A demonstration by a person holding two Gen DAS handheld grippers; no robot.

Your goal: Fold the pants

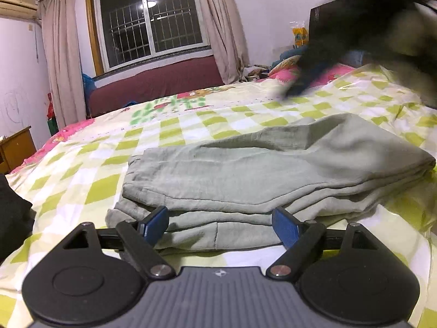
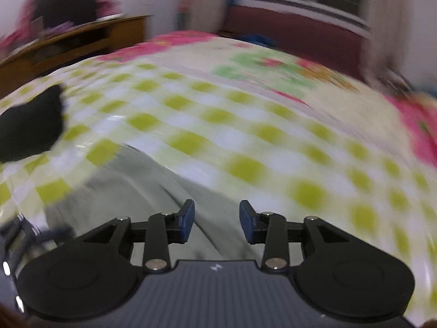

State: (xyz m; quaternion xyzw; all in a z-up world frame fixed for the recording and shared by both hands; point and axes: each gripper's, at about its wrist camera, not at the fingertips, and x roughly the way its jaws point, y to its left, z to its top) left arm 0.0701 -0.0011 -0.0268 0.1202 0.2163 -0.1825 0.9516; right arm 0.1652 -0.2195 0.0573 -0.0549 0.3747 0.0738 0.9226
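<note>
Pants (image 1: 273, 169) lie folded in a soft stack near the bed (image 1: 82, 169) front edge. My left gripper (image 1: 221, 225) is spread wide, empty; right gripper (image 2: 217, 224) partly apart, nothing btwn. Fabric's light, floppy, so I'd pinch all layers at the near fold.

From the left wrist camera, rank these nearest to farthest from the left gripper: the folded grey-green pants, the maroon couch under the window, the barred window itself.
1. Folded grey-green pants, directly ahead of the left gripper, on the checked bedspread.
2. Maroon couch, beyond the bed's far edge.
3. Barred window, on the wall above the couch.
</note>
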